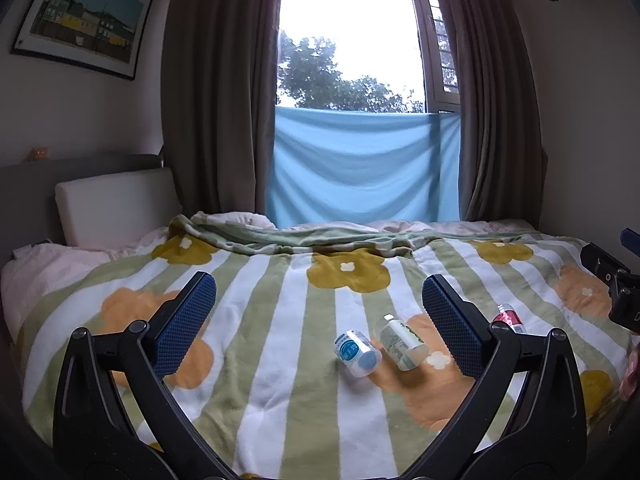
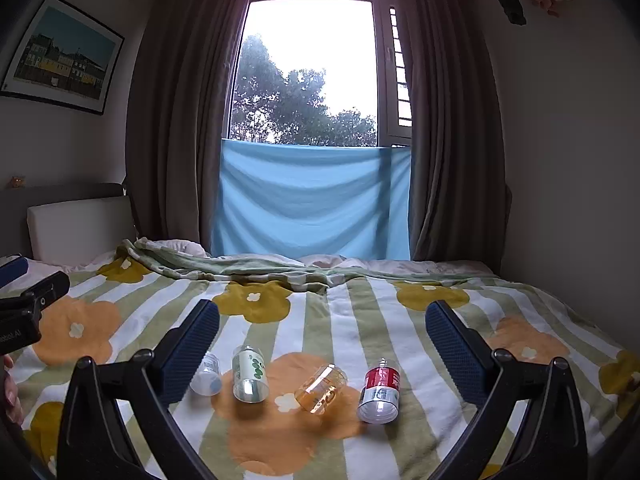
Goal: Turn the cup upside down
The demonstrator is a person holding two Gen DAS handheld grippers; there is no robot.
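Four cups lay on their sides on the striped blanket [image 2: 360,320]: blue-labelled cup [image 1: 357,354], green-labelled cup [image 2: 250,374], orange cup [image 2: 321,389], red-labelled cup [image 2: 379,391]. Their print was unreadable. Left gripper [image 1: 319,322] and right gripper [image 2: 322,346] stood wide, holding nothing.

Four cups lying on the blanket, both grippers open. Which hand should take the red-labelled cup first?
Right, probably. The red-labelled cup lies between the right gripper's open jaws, nearer its right one. For the left gripper it sits outside the jaws, mostly hidden behind the right one; the blue-labelled cup suits that hand better.
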